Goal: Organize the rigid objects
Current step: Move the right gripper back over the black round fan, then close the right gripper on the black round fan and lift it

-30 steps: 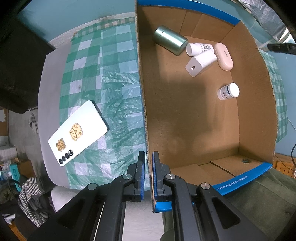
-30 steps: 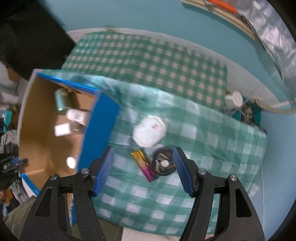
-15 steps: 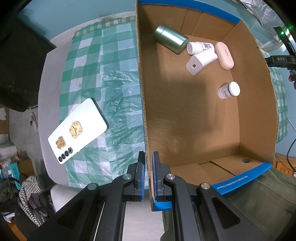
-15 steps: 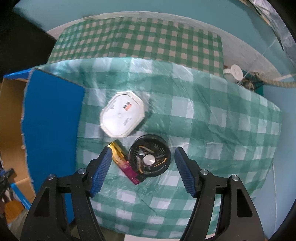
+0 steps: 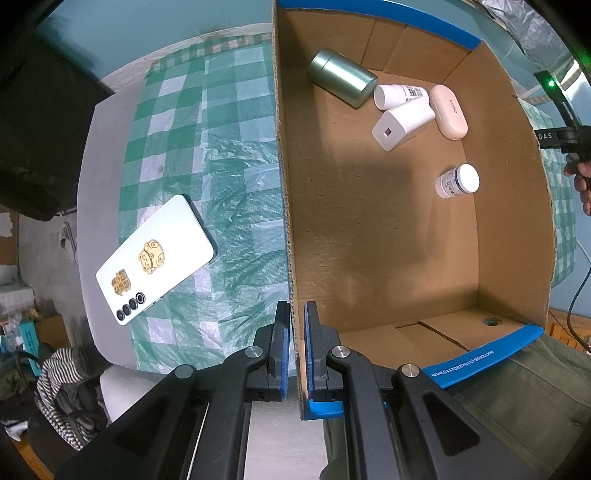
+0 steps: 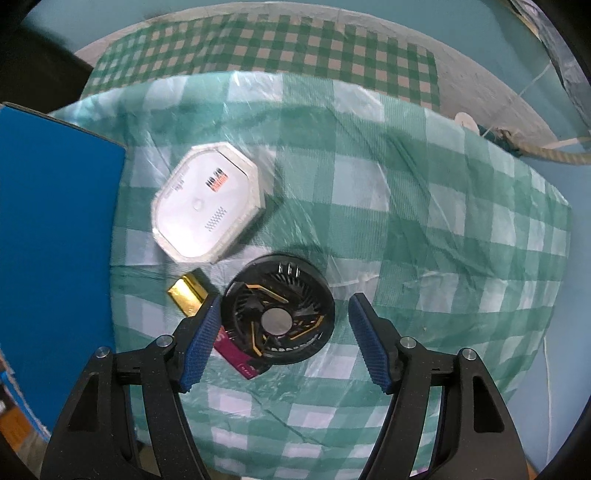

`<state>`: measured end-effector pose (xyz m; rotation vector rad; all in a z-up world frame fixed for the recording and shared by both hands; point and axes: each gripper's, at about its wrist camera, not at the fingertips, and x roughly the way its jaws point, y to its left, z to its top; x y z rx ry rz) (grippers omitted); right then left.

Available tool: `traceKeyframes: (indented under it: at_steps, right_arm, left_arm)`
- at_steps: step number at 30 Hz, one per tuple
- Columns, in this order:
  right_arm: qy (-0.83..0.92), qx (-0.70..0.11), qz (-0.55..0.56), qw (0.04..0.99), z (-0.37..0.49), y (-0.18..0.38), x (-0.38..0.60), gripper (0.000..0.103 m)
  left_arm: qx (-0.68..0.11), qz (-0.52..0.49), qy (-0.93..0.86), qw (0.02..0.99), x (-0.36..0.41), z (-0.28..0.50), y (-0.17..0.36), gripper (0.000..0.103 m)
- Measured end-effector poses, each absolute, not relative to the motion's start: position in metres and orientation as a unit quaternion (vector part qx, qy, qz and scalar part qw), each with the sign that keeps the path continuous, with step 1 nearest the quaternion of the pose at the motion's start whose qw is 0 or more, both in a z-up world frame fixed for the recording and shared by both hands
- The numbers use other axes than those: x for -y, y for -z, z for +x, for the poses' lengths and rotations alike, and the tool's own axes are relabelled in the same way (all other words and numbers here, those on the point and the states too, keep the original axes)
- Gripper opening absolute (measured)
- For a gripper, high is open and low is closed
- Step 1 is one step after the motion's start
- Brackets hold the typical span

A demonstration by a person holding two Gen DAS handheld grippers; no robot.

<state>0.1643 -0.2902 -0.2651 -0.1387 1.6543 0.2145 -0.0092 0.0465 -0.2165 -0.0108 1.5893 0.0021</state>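
Fan (image 6: 279, 319) lies flat, hub up, between wide right fingers (image 6: 207, 332); left fingers (image 5: 282, 343) pinch box wall (image 5: 286, 221).

A green-and-white checked cloth (image 6: 424, 206) covers the counter (image 5: 99, 177). Beyond the cloth's far edge is a teal floor (image 6: 110, 22). Left of the counter, a striped garment (image 5: 62, 391) lies low, beside cardboard boxes (image 5: 26, 332).

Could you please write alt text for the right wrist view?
The right gripper, open, straddles a round black fan on a green checked tablecloth. A white octagonal device and a gold and pink bar lie beside the fan.
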Motion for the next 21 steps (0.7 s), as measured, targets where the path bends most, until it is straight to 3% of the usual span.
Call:
traceKeyframes:
  at_steps: [8,11,21]
  right_arm:
    - [-0.076,-0.734,-0.071,0.671,0.159,0.274,0.296,0.068]
    - [-0.078,-0.727,-0.073,0.678,0.158,0.271,0.298,0.062]
    - [-0.08,-0.723,-0.064,0.683,0.15,0.265,0.3,0.061]
  left_arm:
    - [-0.714,-0.006,-0.002,0.7,-0.047,-0.009,0.215,0.007]
    - [-0.714,-0.005,-0.001,0.7,-0.047,-0.009,0.215,0.007]
    - [-0.713,-0.004,0.0,0.701,-0.046,-0.01,0.216,0.007]
